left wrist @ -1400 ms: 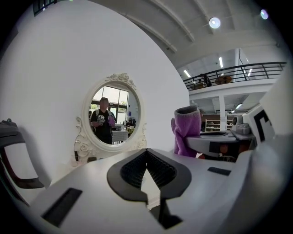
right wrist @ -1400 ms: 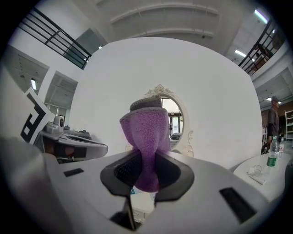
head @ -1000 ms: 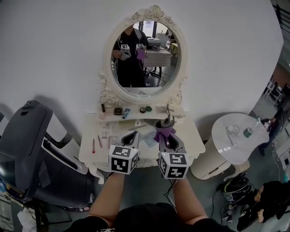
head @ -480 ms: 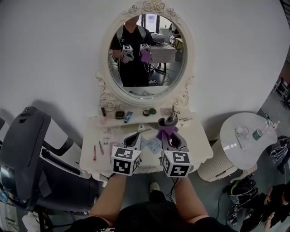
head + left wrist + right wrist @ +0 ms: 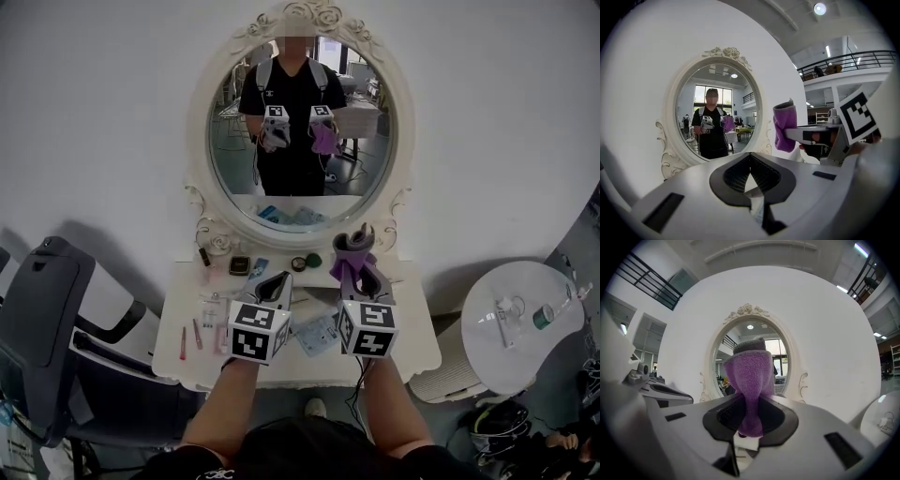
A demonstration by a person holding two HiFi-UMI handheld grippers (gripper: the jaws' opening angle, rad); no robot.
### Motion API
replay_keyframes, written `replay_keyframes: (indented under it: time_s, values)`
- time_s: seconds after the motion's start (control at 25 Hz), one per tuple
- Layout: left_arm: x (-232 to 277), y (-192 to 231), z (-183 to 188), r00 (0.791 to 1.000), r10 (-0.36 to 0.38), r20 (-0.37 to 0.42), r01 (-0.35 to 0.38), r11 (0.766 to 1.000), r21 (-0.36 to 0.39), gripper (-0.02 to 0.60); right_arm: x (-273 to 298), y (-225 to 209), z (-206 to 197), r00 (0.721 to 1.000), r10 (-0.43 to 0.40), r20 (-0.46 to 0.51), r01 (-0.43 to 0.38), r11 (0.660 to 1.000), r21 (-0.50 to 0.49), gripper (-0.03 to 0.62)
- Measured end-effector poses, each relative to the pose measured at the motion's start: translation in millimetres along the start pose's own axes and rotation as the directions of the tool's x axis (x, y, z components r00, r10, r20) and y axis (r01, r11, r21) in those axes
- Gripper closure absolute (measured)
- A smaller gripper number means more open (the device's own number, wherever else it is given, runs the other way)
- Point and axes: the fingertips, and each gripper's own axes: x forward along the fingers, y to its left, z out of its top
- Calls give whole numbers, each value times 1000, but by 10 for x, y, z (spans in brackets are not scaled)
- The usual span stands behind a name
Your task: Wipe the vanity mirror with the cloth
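The right gripper (image 5: 360,281) has its jaws clamped on the purple cloth (image 5: 349,253), which sticks up; the mirror (image 5: 361,178) is far ahead and higher, apart from it; the left gripper (image 5: 275,287) has jaws together, empty.

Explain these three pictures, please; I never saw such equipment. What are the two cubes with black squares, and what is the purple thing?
A person holds a two-jaw gripper in each hand; the marked cubes are parts of them. One picture looks down from the person's head; the other two come from a camera on each gripper. The right gripper is shut on a purple cloth, in front of the oval mirror. The left gripper is shut, empty. Small items lie on the white table.
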Motion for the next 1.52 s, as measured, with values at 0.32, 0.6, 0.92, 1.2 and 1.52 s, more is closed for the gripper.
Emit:
replay_keyframes:
  time_s: [0.32,0.6,0.92,1.2,1.52]
  values:
    - [584,198,106,998,64,-27,-65,998,-11,574,699,-363,295,1000,8,1,-8,983,-184,517]
    - [816,439,145,991,131,-36,-132,991,-30,574,1223,-475,733,999,12,40,6,908,-419,517]
    - [907,663,202,994,107,-28,-108,994,-28,574,1496,-662,1431,989,-73,131,118,917,-380,517]
    - [953,734,298,999,53,-12,-53,999,7,574,1554,-929,2054,972,-136,192,188,940,-286,517]
    - [953,744,276,1000,11,-9,-11,1000,10,574,1904,-1076,2197,971,-212,112,234,943,-237,517]
